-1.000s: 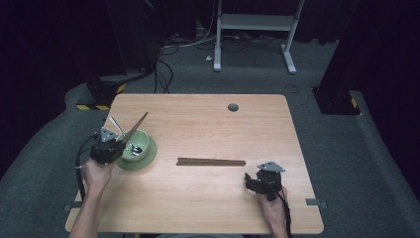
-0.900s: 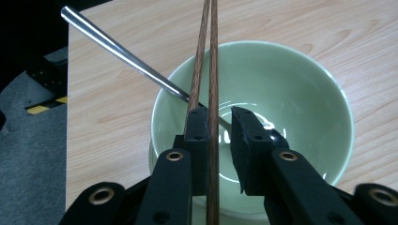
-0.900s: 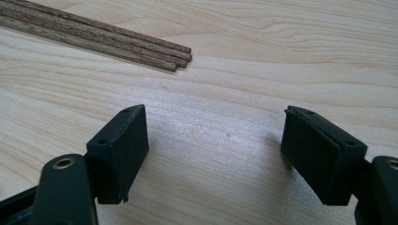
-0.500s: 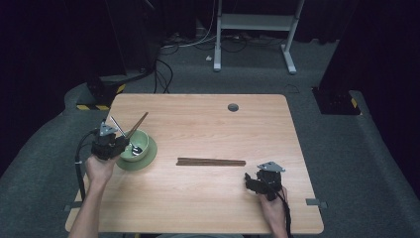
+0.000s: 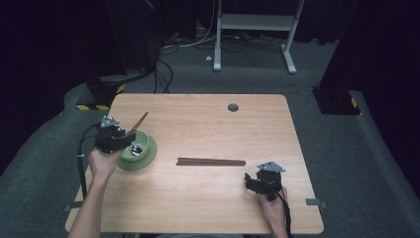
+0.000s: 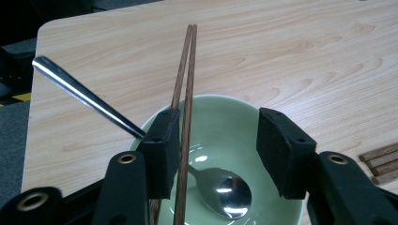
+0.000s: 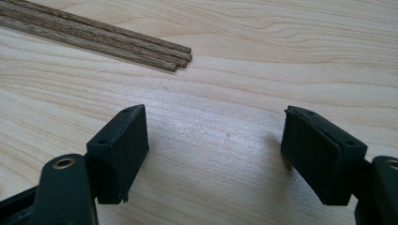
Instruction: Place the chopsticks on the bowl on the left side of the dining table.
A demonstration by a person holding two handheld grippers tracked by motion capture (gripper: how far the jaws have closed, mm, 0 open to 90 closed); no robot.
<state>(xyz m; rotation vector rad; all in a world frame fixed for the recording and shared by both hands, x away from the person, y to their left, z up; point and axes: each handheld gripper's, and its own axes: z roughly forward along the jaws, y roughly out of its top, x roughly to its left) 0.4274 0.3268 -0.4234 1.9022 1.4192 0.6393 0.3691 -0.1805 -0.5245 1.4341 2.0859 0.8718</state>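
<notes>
Left tongs (image 6: 218,150) just letting go of chopsticks (image 6: 185,89) into the bowl (image 6: 220,126).
Jaws have been opening, sticks leaning on one pad; right tongs (image 7: 213,157) gape idle near the spare sticks (image 7: 103,35), probably next.

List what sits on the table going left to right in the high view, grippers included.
Left gripper → green bowl → loose bundle of chopsticks → right gripper.
</notes>
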